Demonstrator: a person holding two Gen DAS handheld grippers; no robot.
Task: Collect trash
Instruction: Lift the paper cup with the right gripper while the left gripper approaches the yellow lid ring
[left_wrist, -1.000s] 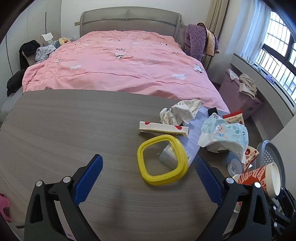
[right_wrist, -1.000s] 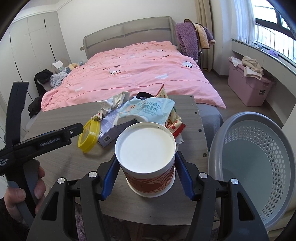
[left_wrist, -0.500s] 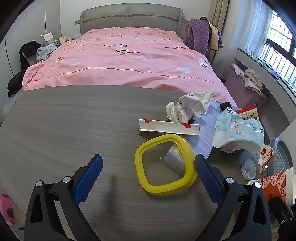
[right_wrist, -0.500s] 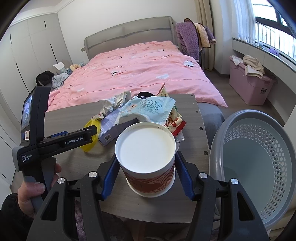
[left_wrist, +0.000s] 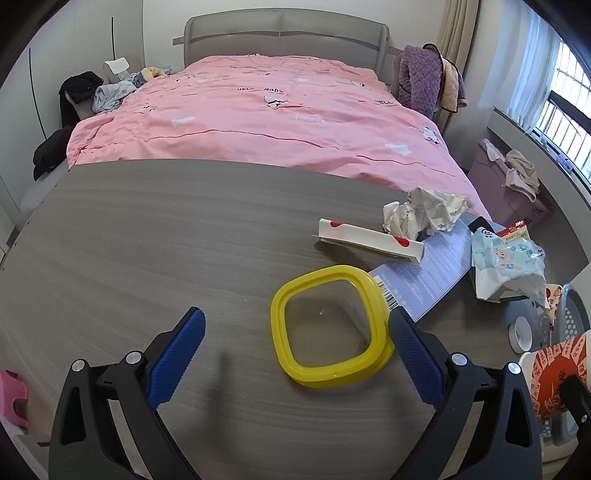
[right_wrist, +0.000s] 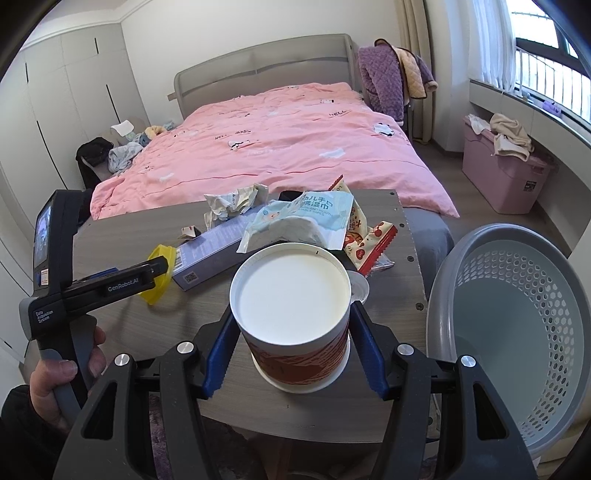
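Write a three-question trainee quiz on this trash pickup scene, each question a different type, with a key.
1. True or false: the right gripper is shut on the paper cup.
2. Which thing lies between the open left gripper's fingers? A) crumpled paper B) yellow lid C) wipes pack
3. Fill in: the grey basket stands off the table's ____ edge, seen from the right wrist.

Key: 1 true. 2 B, the yellow lid; the crumpled paper and wipes pack lie farther off. 3 right.
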